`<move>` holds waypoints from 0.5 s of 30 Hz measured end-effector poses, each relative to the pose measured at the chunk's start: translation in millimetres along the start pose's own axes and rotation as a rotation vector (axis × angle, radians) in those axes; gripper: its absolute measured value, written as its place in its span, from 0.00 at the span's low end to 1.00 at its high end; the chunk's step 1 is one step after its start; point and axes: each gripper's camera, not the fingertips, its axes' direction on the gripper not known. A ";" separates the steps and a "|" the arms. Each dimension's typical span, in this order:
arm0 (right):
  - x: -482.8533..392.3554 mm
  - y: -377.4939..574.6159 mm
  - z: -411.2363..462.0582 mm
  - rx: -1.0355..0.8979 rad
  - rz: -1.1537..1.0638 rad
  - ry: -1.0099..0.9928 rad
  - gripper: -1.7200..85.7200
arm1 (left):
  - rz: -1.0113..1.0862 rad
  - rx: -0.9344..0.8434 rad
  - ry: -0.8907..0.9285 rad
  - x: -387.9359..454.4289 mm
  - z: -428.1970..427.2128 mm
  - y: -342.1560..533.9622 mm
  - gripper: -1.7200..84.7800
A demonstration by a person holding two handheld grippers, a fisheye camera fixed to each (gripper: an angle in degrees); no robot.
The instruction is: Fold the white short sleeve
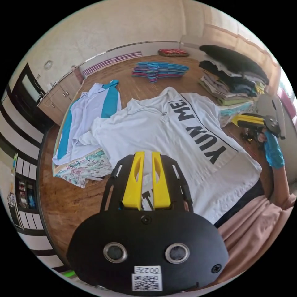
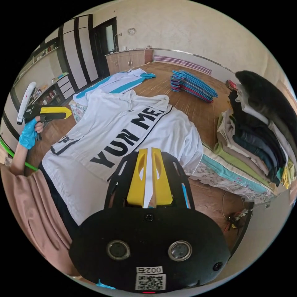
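In the left gripper view, the left gripper (image 1: 147,154) reaches out over the white short sleeve shirt (image 1: 173,136), which lies spread flat on the wooden table (image 1: 66,204) with dark lettering running across its chest. The yellow jaws stand close together with a strip of white cloth showing in the narrow gap between them; they appear to pinch the shirt's near edge. To the left of the shirt lies a white and teal shirt (image 1: 89,114), partly over a floral cloth (image 1: 86,168). Far across the table sits a flat pile of striped items (image 1: 159,71), and at the far right a stack of folded clothes (image 1: 232,77). On the right, a hand in a blue glove (image 1: 273,150) holds the right gripper (image 1: 247,120), whose state I cannot tell from here. A pink sleeve (image 1: 250,222) fills the near right.

In the right gripper view, the right gripper (image 2: 149,156) holds its yellow jaws nearly together, with white fabric of the shirt (image 2: 117,136) caught between them at the near hem. The stack of folded clothes (image 2: 256,130) rises on the right, the striped items (image 2: 191,83) lie far behind, and the white and teal shirt (image 2: 117,83) lies beyond the collar. At the left, the gloved hand (image 2: 28,134) carries the left gripper (image 2: 63,115), its tip at the shirt's sleeve.
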 end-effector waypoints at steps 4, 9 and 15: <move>7.9 -2.1 41.1 -0.068 0.030 -0.057 0.03 | -0.033 -0.065 0.030 6.2 31.2 -15.3 0.01; 13.1 -1.3 78.4 -0.165 0.026 -0.049 0.04 | -0.024 -0.161 0.012 16.8 68.6 -27.1 0.01; 21.3 -3.7 100.3 -0.180 0.058 -0.054 0.03 | -0.021 -0.237 0.028 25.7 104.6 -36.7 0.01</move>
